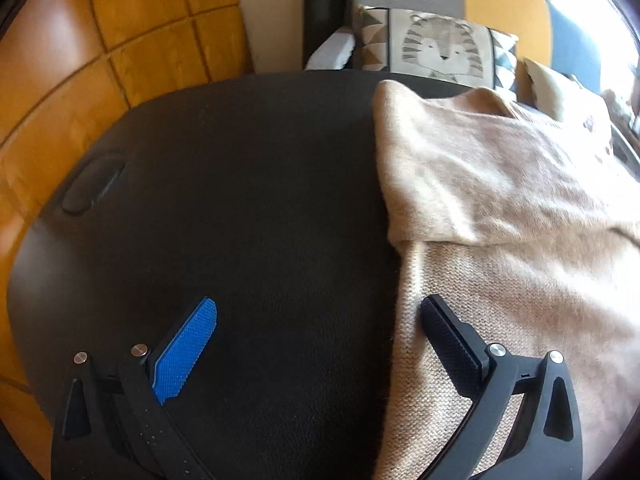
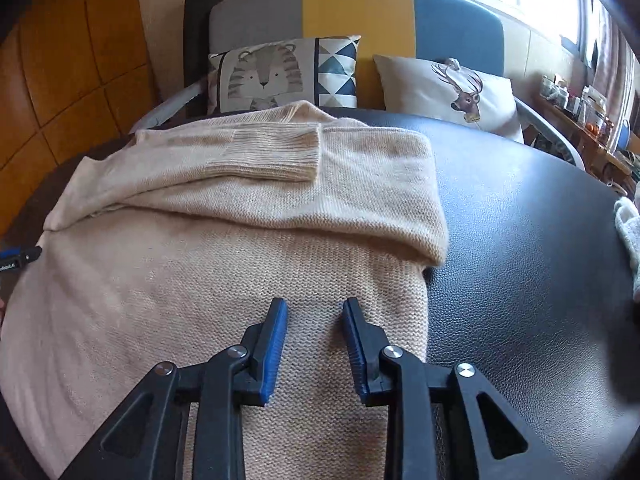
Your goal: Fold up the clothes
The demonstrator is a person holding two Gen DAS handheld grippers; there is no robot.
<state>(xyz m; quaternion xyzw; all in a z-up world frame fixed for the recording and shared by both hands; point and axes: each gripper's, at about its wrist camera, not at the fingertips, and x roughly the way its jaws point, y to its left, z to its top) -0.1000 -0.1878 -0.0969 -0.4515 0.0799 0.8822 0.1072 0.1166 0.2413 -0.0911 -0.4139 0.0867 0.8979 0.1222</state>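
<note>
A beige knit sweater (image 2: pixel 200 280) lies on the round black table (image 2: pixel 520 240), its upper part folded over, with a ribbed sleeve cuff (image 2: pixel 276 156) lying across the fold. My right gripper (image 2: pixel 315 302) hovers over the sweater's near right part, jaws a little apart, with nothing pinched between them. In the left wrist view the sweater (image 1: pixel 500 200) fills the right half of the table (image 1: pixel 240 180). My left gripper (image 1: pixel 318 302) is open wide there, its right finger over the sweater's left edge and its blue-padded left finger over bare table. A tip of the left gripper (image 2: pixel 20 256) shows at the sweater's left side.
Behind the table stands a grey, yellow and blue chair (image 2: pixel 360 8) with a tiger cushion (image 2: pixel 264 76) and a deer cushion (image 2: pixel 452 92). A pale cloth (image 2: pixel 628 224) lies at the table's right edge. A cluttered shelf (image 2: pixel 580 120) stands at far right. The floor is orange wood (image 1: pixel 140 40).
</note>
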